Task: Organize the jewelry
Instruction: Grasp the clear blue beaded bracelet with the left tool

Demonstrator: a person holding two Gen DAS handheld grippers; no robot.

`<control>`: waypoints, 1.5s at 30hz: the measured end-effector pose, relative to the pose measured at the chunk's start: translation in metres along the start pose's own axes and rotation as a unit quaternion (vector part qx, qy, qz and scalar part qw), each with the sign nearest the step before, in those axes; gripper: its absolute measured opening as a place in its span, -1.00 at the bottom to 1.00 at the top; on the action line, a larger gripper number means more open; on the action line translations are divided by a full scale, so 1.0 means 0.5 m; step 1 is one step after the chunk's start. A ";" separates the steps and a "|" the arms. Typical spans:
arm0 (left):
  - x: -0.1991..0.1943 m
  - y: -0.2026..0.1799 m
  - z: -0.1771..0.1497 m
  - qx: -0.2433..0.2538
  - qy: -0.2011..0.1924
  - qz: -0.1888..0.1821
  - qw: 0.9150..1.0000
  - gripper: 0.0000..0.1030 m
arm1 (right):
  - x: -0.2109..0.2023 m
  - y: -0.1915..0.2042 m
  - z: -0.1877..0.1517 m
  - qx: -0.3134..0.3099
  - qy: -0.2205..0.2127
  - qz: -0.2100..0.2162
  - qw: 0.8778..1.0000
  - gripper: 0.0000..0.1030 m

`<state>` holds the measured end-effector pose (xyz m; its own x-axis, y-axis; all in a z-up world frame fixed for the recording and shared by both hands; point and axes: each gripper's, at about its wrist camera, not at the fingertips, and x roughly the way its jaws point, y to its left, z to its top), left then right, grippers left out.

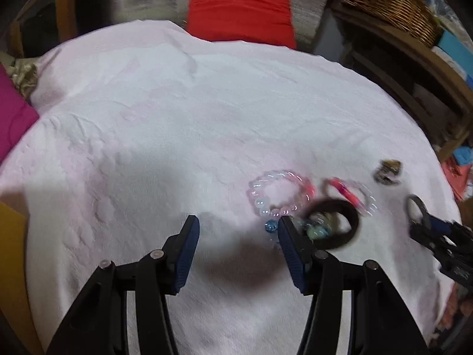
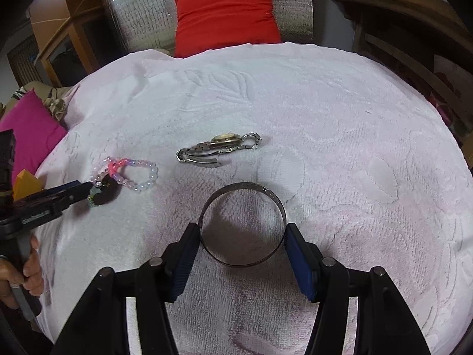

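A pale pink towel (image 2: 340,124) covered the counter and filled most of both views, with a red cushion (image 2: 226,14) behind it at the upper centre and a magenta cushion (image 2: 29,130) at the left edge of the right wrist view. A wicker basket (image 1: 393,3) sat at the upper right of the left wrist view. At the bottom centre of the right wrist view the right claw (image 2: 243,242) pinched a metal bangle (image 2: 275,198), one pad against each side of the ring, which lay flat on the towel. Above it, near the middle of the frame, a wristwatch (image 2: 220,148) with a metal band lay apart from the bangle. At the lower centre of the left wrist view the left claw (image 1: 238,230) stood spread with only towel between its pads; its right pad touched or overlapped a dark hair tie (image 1: 346,222) with pale beads, though blur made the contact unclear. Just above that pad lay a pink and clear bead bracelet (image 1: 280,192), and a second one with a bright pink section (image 1: 351,195) lay to its right.
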<state>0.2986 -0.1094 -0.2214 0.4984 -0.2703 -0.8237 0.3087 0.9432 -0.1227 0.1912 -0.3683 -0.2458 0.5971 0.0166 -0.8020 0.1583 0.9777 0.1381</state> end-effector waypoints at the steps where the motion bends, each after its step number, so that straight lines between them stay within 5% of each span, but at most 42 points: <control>1: 0.002 0.007 0.004 -0.008 -0.003 0.003 1.000 0.11 | 0.000 0.000 0.000 0.002 0.000 0.000 1.000 0.20; 5: -0.004 0.032 0.014 -0.031 -0.013 0.030 0.999 0.11 | -0.002 0.000 -0.002 0.002 0.000 0.000 1.000 0.20; 10: -0.040 0.011 0.006 -0.003 -0.028 0.014 0.999 0.11 | -0.002 0.002 0.001 0.003 0.002 0.001 1.000 0.20; 19: -0.096 -0.079 -0.025 0.060 -0.050 -0.087 0.993 0.11 | 0.002 -0.001 0.005 0.002 0.003 0.003 1.000 0.20; 23: -0.061 -0.120 -0.048 0.080 0.013 -0.128 0.988 0.11 | 0.002 -0.003 0.006 0.002 0.004 0.005 1.000 0.20; 25: -0.056 -0.119 -0.056 0.078 0.027 -0.125 0.989 0.10 | 0.001 -0.007 0.007 0.006 0.004 0.009 1.000 0.20; 32: -0.108 -0.073 -0.043 0.048 -0.025 -0.123 0.991 0.10 | 0.002 -0.004 0.004 0.011 0.003 0.011 1.000 0.20; 45: -0.067 -0.029 -0.034 0.043 -0.009 -0.083 0.996 0.08 | 0.002 -0.006 0.001 0.008 0.003 0.014 1.000 0.20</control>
<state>0.2637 -0.1106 -0.2014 0.4486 -0.4260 -0.7856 0.4556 0.8653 -0.2090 0.1915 -0.3711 -0.2467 0.5970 0.0450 -0.8009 0.1538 0.9735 0.1693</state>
